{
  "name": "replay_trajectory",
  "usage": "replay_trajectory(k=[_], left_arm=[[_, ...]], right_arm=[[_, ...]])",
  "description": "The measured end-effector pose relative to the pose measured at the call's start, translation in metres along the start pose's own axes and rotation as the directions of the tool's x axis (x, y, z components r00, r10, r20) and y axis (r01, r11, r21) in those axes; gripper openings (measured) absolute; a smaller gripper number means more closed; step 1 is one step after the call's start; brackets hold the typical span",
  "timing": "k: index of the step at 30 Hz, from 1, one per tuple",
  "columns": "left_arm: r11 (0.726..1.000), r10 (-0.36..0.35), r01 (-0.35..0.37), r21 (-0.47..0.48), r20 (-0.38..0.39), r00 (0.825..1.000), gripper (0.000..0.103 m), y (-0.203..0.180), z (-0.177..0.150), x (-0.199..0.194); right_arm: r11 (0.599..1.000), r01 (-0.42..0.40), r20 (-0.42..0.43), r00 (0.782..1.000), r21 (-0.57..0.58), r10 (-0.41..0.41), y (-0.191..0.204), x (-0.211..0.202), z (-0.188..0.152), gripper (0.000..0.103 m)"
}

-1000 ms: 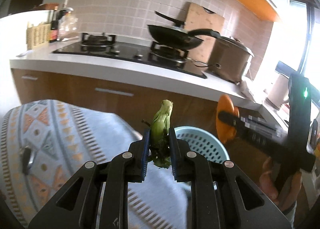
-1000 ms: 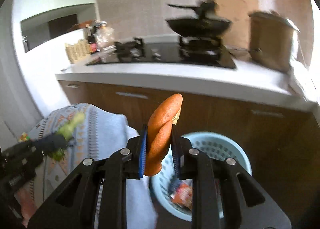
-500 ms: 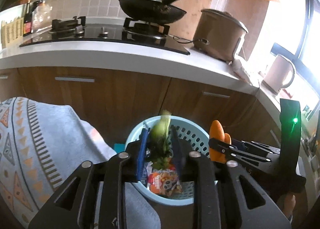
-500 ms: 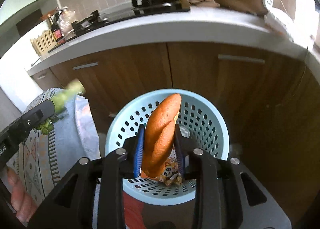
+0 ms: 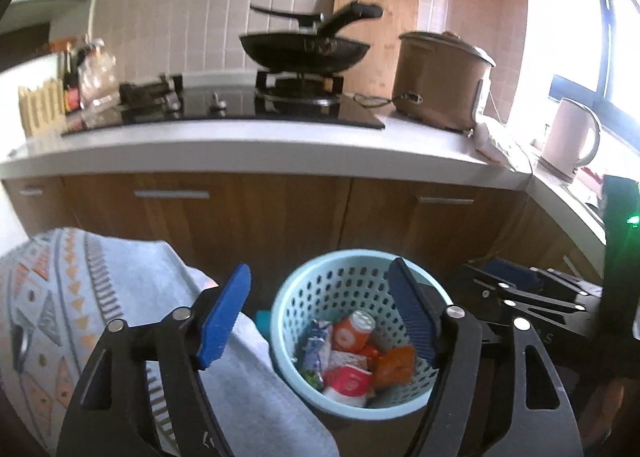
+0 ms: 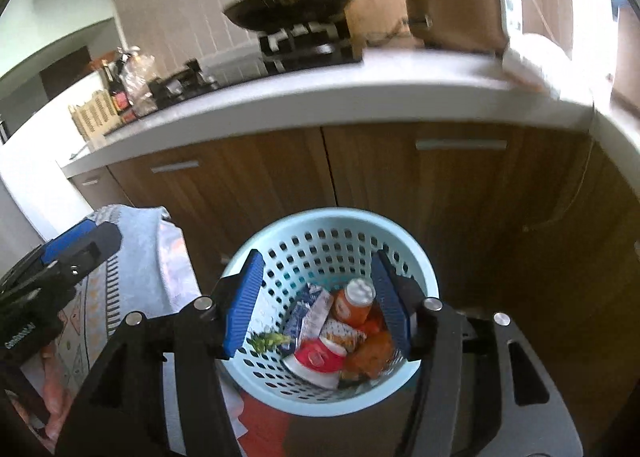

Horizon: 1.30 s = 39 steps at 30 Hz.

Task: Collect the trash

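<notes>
Both of your grippers have just been opening, and the green stalk and orange roll they pinched 1 second ago have left them. Your left gripper [image 5: 320, 309] and right gripper [image 6: 316, 297] stand spread with nothing between the pads, each angled down over the pale blue basket [image 6: 280, 241] at lower centre. Inside it, the green scrap [image 6: 267, 341] lies at the left wall, long axis pointing frame-left; the orange roll [image 6: 370, 351] lies at the right among wrappers.
</notes>
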<state>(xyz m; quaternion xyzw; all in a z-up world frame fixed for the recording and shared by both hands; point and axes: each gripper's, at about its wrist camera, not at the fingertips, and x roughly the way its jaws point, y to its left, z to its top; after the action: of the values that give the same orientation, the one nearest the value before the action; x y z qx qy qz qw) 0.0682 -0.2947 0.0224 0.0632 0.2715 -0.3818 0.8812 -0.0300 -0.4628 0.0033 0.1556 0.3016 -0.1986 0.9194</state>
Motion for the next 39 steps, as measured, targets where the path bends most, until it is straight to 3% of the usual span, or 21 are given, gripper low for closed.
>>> replay_trajectory(k=[5,8,12,22,39], left_arm=[[0.997,0.074,-0.075,0.006,0.086,0.994,0.079,0.001,-0.001,-0.03],[0.995,0.096,-0.095,-0.013,0.112,0.989,0.081,0.006,-0.002,-0.044],[0.983,0.182,-0.182,-0.012,0.145,0.973,0.083,0.011,-0.008,-0.057],[0.975,0.213,-0.203,-0.092,0.12,0.97,0.084,0.037,-0.029,-0.073],[0.966,0.245,-0.234,-0.113,0.1,0.964,0.084,0.056,-0.047,-0.083]], right_arm=[[0.996,0.054,0.107,0.993,-0.069,-0.046,0.02,-0.026,0.0,0.053],[0.994,0.083,0.154,0.986,-0.072,-0.071,0.024,-0.037,-0.001,0.053],[0.994,0.101,0.192,0.977,-0.05,-0.09,0.024,-0.046,-0.003,0.053],[0.993,0.097,0.2,0.976,-0.062,-0.083,0.037,-0.049,-0.011,0.053],[0.989,0.088,0.22,0.974,-0.119,-0.06,0.066,-0.052,-0.023,0.053]])
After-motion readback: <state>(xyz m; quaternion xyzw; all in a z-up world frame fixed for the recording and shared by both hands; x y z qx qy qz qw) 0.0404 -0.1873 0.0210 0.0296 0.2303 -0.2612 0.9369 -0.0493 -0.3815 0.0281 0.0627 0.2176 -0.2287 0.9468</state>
